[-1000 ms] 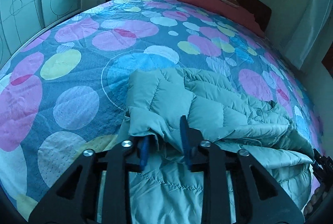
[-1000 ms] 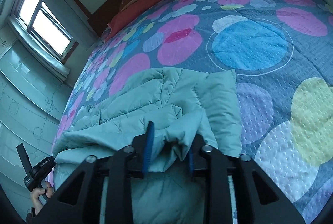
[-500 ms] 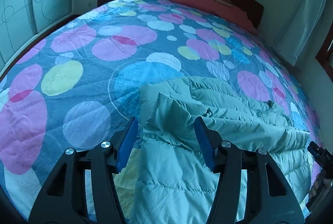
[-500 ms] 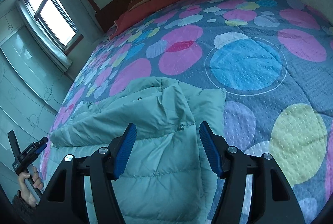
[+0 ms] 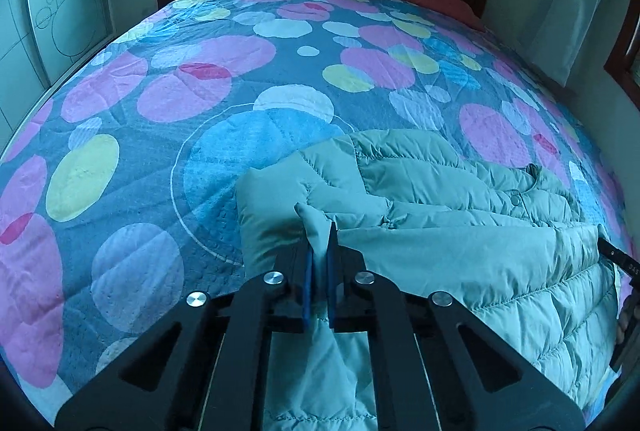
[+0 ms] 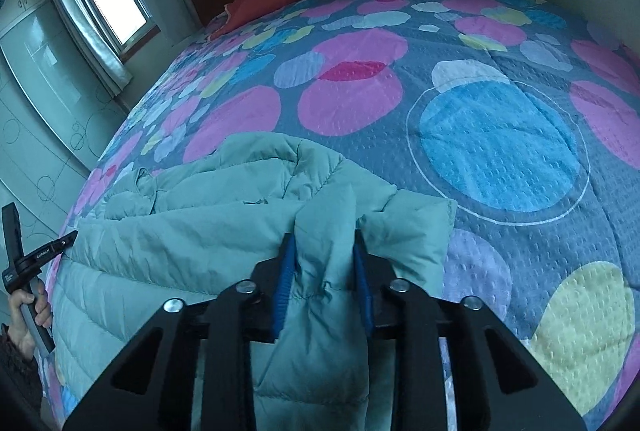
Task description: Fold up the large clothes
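Left gripper (image 5: 319, 251): jaws just closed, blue pads pinching a thin fold at one end of the jacket's near layer
Right gripper (image 6: 323, 263): jaws just closed around a thicker bunch of fabric at the opposite end
Garment: pale green quilted puffer jacket (image 5: 460, 215), partly folded on a dotted, multicoloured bedspread (image 5: 224, 99) near the bed's foot
Handling: likely light, soft, puffy and slippery; pinch hems or seams, not smooth panels
Orientation: long axis runs between the grippers, across the bed; collar apparently toward the right gripper

Black hand-held gripper (image 5: 319, 255), blue pads (image 6: 282, 283), silver screws.
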A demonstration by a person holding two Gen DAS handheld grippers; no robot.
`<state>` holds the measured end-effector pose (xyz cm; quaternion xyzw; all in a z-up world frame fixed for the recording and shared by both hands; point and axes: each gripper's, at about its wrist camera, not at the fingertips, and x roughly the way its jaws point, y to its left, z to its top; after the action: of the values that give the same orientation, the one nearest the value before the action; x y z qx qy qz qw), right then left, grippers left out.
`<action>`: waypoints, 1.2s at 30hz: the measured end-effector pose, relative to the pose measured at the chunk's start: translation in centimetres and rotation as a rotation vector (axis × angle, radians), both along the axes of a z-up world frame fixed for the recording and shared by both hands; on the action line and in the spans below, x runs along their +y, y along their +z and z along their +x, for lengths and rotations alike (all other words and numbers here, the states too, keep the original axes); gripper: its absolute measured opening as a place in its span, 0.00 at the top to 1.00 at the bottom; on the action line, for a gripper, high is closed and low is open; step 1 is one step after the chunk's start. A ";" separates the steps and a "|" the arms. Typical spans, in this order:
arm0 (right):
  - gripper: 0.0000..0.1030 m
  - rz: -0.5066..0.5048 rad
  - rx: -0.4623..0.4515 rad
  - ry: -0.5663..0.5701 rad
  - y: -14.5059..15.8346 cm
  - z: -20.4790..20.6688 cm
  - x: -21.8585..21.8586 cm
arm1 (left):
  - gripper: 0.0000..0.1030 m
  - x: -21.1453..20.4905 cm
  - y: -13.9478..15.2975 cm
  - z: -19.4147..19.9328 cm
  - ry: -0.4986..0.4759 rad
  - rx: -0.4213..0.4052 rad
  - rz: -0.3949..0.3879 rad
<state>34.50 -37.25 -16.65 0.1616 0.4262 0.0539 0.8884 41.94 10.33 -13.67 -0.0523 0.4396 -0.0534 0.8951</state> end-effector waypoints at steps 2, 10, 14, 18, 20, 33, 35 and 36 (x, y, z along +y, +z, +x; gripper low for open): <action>0.90 -0.026 -0.018 0.002 0.5 -0.3 0.3 | 0.98 -0.4 0.5 -0.4 -0.006 -0.031 0.032; 0.94 -0.090 -0.119 0.001 4.6 -0.7 0.4 | 0.98 -1.0 5.6 -0.7 -0.011 -0.178 0.061; 0.94 -0.120 -0.156 -0.030 6.1 1.2 0.0 | 0.98 -1.8 7.0 1.5 0.003 -0.204 0.103; 0.94 -0.141 -0.144 -0.075 6.0 4.5 -0.4 | 0.98 -2.5 6.8 4.8 0.035 -0.196 0.138; 0.94 -0.131 -0.124 -0.098 5.3 6.2 -1.0 | 0.98 -3.1 5.8 6.4 0.049 -0.179 0.168; 0.73 -0.069 0.012 -0.093 0.8 8.9 -1.3 | 0.98 -3.3 -1.1 9.6 0.076 -0.045 0.180; 0.46 -0.074 -0.006 -0.126 1.0 8.5 -1.5 | 0.98 -3.4 -1.3 9.6 0.075 -0.039 0.181; 0.44 -0.076 -0.006 -0.132 0.9 8.5 -1.5 | 0.98 -3.4 -1.3 9.6 0.074 -0.037 0.182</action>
<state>43.01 -38.75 -15.75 0.1552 0.4137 -0.0208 0.8968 51.54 6.94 -15.01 0.0139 0.4237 0.0191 0.9055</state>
